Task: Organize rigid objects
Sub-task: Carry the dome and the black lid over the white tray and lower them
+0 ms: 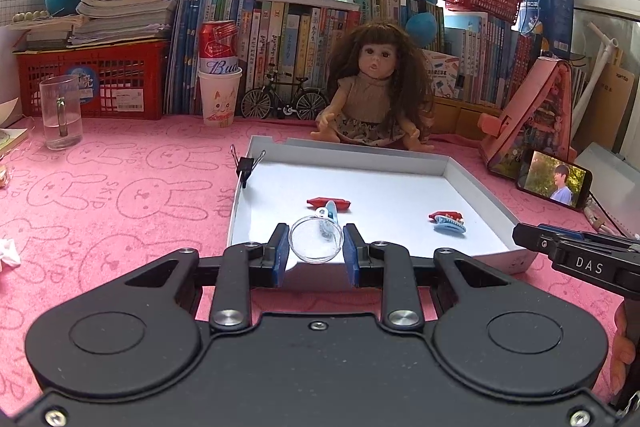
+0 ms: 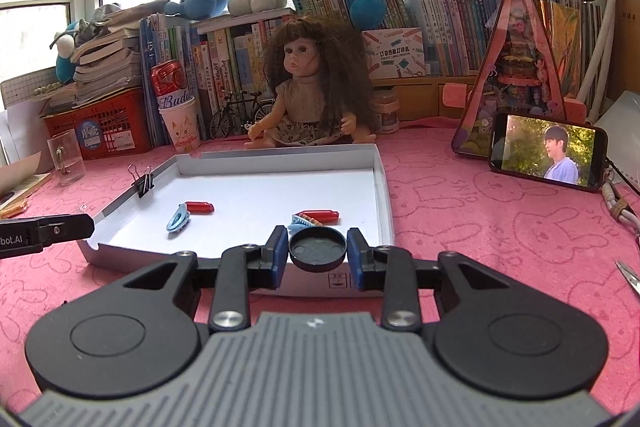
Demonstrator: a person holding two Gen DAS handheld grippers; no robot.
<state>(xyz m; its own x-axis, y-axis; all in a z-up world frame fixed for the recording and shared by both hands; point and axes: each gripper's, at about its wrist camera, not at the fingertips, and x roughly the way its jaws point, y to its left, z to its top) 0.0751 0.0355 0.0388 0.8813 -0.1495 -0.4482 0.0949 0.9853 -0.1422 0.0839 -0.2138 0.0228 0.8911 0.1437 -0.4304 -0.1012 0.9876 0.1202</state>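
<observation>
My left gripper (image 1: 316, 251) is shut on a clear round plastic dish (image 1: 316, 241) and holds it over the near edge of the white tray (image 1: 472, 183). My right gripper (image 2: 318, 251) is shut on a black round lid (image 2: 317, 248) above the tray's near edge (image 2: 384, 187). In the tray lie two red clips (image 2: 200, 207) (image 2: 322, 215) and two light blue hair clips (image 2: 179, 219) (image 2: 301, 221). They also show in the left wrist view: red clips (image 1: 342, 203) (image 1: 446, 215), blue clips (image 1: 331, 209) (image 1: 450, 227). A black binder clip (image 1: 245, 167) grips the tray's left wall.
A doll (image 1: 374, 91) sits behind the tray. A glass mug (image 1: 60, 117), a paper cup (image 1: 219, 99) with a can (image 1: 218, 43), a toy bicycle (image 1: 282, 101) and a red crate (image 1: 96, 83) stand at back left. A phone (image 2: 548, 151) leans at right. Scissors (image 2: 630, 273) lie at far right.
</observation>
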